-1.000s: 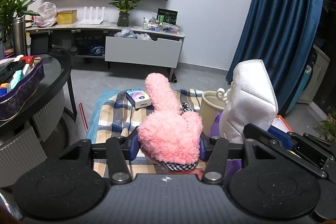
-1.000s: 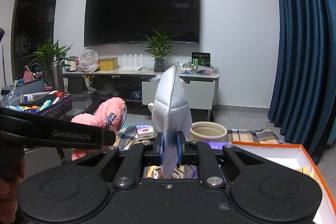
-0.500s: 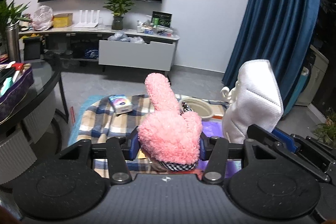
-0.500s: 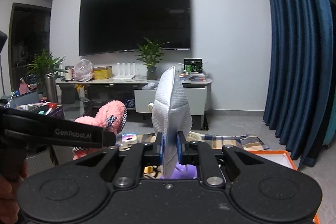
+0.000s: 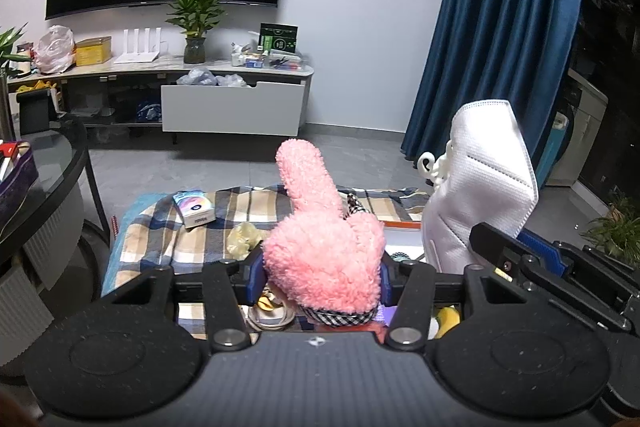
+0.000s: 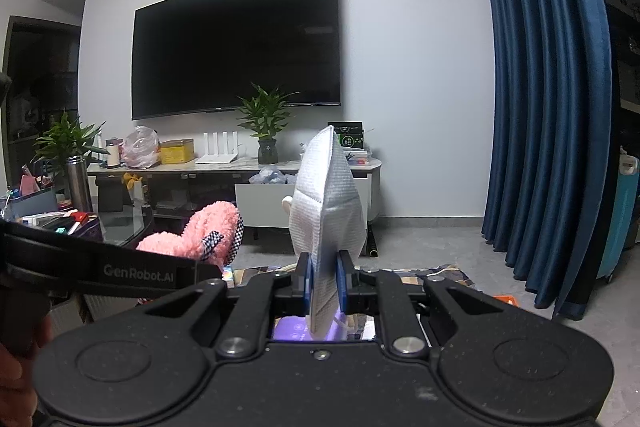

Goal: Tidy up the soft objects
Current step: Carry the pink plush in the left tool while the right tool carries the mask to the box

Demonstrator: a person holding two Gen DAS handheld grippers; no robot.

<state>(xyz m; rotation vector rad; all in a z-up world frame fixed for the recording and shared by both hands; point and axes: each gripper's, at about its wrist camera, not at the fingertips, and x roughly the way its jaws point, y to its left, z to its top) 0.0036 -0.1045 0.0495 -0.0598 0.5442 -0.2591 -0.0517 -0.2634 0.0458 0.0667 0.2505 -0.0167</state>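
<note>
While your left gripper (image 5: 322,269) pinches the pink slipper (image 5: 324,247) across its fuzzy, shaggy body, its jaws stand partly apart with the blue pads pressed into the pile on both sides. That slipper is soft and lumpy, one long rounded end pointing up and away from you, and a black-and-white checked trim shows along its lower edge. Your right gripper (image 6: 323,277) is squeezed nearly flat on the white face mask (image 6: 326,215), a thin, quilted, folded piece that stands upright like a pointed shell, its ear loop curling at the side. Both soft things hang in the air above the plaid blanket (image 5: 168,247) spread on the grey floor. On that blanket, near its far left corner, lies a small printed box (image 5: 194,207); a crumpled yellowish thing (image 5: 244,237) sits closer to you, just left of the slipper. Beyond stand a low TV cabinet (image 5: 232,107) with a potted plant (image 5: 196,23), a dark wall screen (image 6: 236,47) and a blue curtain (image 6: 540,107). Nothing blocks either grip.
</note>
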